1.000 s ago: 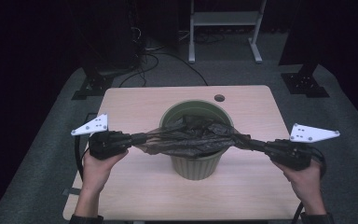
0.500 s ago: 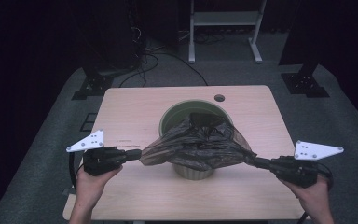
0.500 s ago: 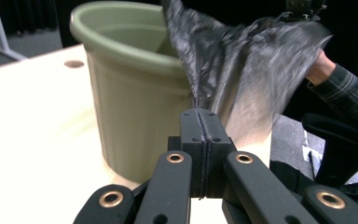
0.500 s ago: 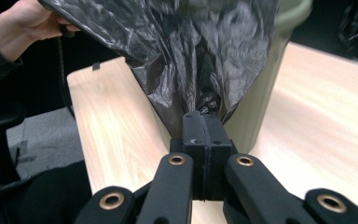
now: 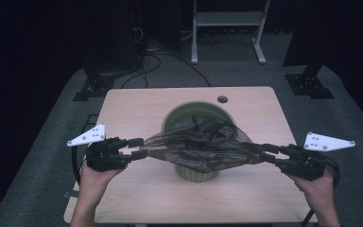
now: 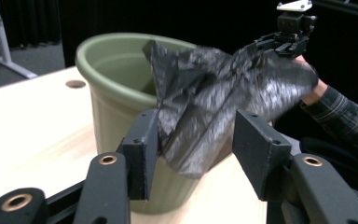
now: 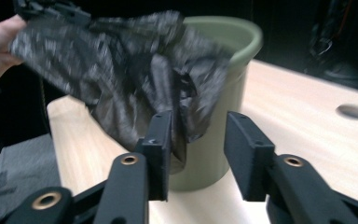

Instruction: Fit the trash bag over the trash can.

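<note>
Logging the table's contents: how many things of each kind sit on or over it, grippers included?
Green bin: 1
Black plastic bag: 1
Grippers: 2, the left gripper and the right gripper
Total: 4

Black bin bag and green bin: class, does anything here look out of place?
Yes. The black bag lies crumpled across the green bin's near rim instead of lining it. The left gripper and right gripper have just been opening, so both ends hang loose.
</note>
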The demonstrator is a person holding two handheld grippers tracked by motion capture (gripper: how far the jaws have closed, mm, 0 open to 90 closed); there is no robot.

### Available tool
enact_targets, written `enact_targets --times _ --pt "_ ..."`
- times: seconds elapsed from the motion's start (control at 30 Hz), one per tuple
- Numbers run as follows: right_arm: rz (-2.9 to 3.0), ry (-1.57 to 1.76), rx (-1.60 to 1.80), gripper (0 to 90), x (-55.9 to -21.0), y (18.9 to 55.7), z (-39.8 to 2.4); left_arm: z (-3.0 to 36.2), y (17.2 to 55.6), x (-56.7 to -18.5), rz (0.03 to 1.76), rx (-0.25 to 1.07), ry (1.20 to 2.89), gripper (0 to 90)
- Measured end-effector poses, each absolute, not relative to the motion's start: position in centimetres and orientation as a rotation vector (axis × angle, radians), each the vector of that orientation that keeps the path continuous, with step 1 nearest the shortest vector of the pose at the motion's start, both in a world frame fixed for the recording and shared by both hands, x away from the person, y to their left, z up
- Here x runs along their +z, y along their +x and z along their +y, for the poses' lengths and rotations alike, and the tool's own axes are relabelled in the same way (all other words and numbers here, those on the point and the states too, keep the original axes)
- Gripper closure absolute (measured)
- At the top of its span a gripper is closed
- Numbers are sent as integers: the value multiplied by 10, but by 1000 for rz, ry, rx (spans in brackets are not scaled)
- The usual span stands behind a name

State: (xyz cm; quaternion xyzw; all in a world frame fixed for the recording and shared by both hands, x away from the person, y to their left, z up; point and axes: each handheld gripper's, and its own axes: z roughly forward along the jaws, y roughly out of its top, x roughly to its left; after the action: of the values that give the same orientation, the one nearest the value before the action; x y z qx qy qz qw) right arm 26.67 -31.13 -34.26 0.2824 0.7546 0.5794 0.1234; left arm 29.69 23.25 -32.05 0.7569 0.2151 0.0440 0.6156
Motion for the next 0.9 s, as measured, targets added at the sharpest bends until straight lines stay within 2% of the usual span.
enact_targets --times 0.27,0.47,0.67,0.9 --pt "2071 825 1762 554 -310 281 -329 233 319 -284 483 141 1771 401" --pt "2109 816 1726 550 -291 313 -306 211 348 -274 485 122 1828 388" --pt "2214 865 1695 531 -299 343 -278 187 368 -289 494 70 1862 381" --pt "2302 915 1639 505 -320 351 -260 176 371 -304 508 68 1917 375"
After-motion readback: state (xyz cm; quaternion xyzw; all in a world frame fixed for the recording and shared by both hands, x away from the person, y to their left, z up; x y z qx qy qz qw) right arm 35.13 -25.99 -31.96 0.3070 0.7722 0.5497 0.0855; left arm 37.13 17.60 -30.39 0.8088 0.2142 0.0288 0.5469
